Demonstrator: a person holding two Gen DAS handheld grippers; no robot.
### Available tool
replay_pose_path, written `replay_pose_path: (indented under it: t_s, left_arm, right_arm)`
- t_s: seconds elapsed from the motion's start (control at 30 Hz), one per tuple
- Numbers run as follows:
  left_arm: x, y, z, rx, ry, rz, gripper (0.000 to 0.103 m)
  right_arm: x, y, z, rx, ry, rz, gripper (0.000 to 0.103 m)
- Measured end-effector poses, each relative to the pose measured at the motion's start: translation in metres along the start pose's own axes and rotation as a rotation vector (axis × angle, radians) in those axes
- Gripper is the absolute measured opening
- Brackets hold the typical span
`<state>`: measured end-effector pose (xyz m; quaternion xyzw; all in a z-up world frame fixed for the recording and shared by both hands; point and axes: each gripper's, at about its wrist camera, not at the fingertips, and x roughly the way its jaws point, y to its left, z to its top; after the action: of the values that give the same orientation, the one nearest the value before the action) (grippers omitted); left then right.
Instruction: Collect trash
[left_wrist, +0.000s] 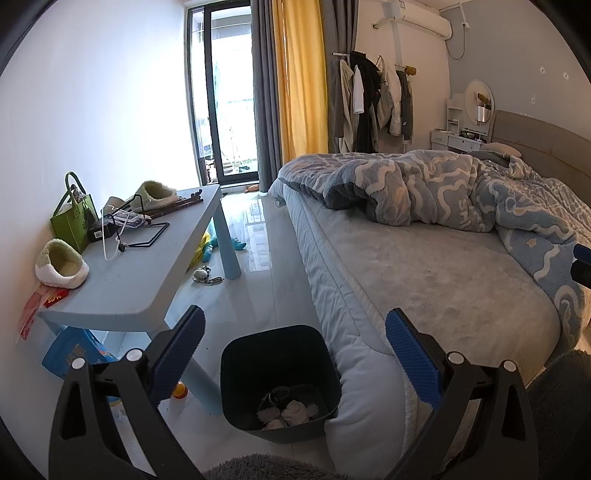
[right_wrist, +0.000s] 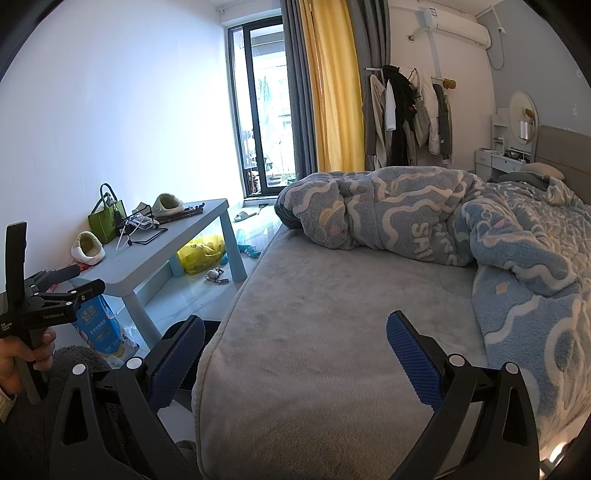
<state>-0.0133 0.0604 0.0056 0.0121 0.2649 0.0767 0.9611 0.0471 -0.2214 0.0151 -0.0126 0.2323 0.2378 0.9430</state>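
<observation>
Trash, crumpled white paper, lies in the bottom of a black bin that stands upright on the floor, touching the bed corner, its open mouth facing up. Left gripper hangs above the bin, jaws spread and empty. Right gripper hovers over the bed, jaws spread, empty. The blanket reads "SAI". Slippers and a green bag crowd the tabletop; print on a blue packet below is unreadable.

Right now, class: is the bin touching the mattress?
Touching. In the left wrist view, the bin's right rim presses into the mattress corner, which bulges around it with no floor showing between them.
</observation>
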Motion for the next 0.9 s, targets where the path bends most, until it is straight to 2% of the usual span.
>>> replay_pose_path:
  t_s: [0.9]
  left_arm:
    - [-0.0001,-0.0013,-0.0005,0.004,0.001,-0.004,0.1]
  right_arm:
    - [-0.0004,0.0006,0.0007,0.002,0.0,-0.001,0.1]
